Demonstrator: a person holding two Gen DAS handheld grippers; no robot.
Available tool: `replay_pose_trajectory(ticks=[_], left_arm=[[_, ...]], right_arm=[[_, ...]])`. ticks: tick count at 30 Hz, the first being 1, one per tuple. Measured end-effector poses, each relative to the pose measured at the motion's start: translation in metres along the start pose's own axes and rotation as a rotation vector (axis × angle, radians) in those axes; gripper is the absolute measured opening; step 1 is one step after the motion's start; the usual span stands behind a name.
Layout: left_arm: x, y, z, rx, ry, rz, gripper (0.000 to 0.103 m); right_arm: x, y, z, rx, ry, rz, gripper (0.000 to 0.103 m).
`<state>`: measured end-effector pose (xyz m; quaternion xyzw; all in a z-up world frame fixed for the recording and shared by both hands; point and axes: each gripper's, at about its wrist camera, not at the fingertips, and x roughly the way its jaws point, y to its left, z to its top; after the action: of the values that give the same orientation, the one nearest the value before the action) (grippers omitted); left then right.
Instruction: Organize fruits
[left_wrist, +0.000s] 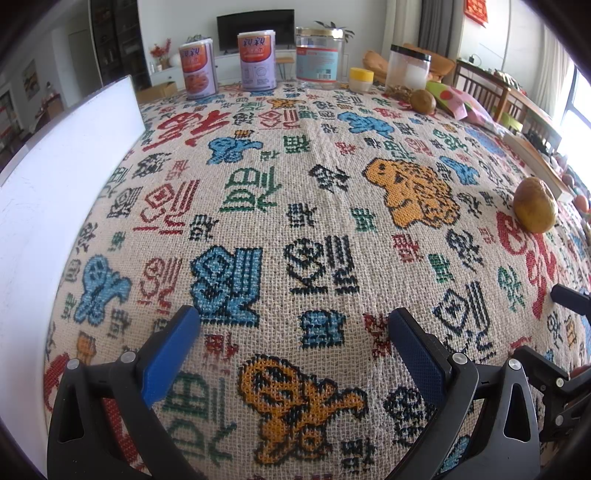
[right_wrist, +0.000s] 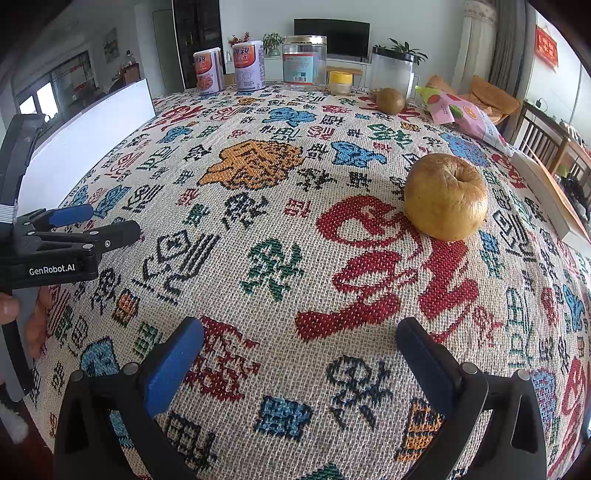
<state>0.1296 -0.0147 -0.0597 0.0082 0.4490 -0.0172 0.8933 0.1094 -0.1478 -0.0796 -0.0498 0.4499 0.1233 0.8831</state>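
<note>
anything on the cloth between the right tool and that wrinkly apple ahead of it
Nothing visible. The right tool is open, and only bare patterned tablecloth lies between it and the apple, which sits ahead and to its right.

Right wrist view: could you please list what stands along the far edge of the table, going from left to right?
Left can → right can → glass jar with gold lid → small yellow-lidded jar → round brownish fruit → snack bag.
</note>
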Motion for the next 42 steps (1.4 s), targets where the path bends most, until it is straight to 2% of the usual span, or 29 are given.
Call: replay_pose_trajectory(ticks=[33,39,42], left_arm=[[0.0,0.0,0.0,0.0,0.0,0.0,0.102],[-0.004,-0.004,-0.001,0.009,-0.003,0.013,0.102],[-0.016,-0.028,0.001,0.044,-0.027,-0.08,0.102]], right_arm=[[-0.002,-0.001,-0.001,0.006,-0.005,0.004,0.103],[-0.029,-0.033,-0.014,0.12,-0.044,-0.079,0.103],[-0.041,-0.065,-0.017,0.195,-0.06,-0.164,0.103]])
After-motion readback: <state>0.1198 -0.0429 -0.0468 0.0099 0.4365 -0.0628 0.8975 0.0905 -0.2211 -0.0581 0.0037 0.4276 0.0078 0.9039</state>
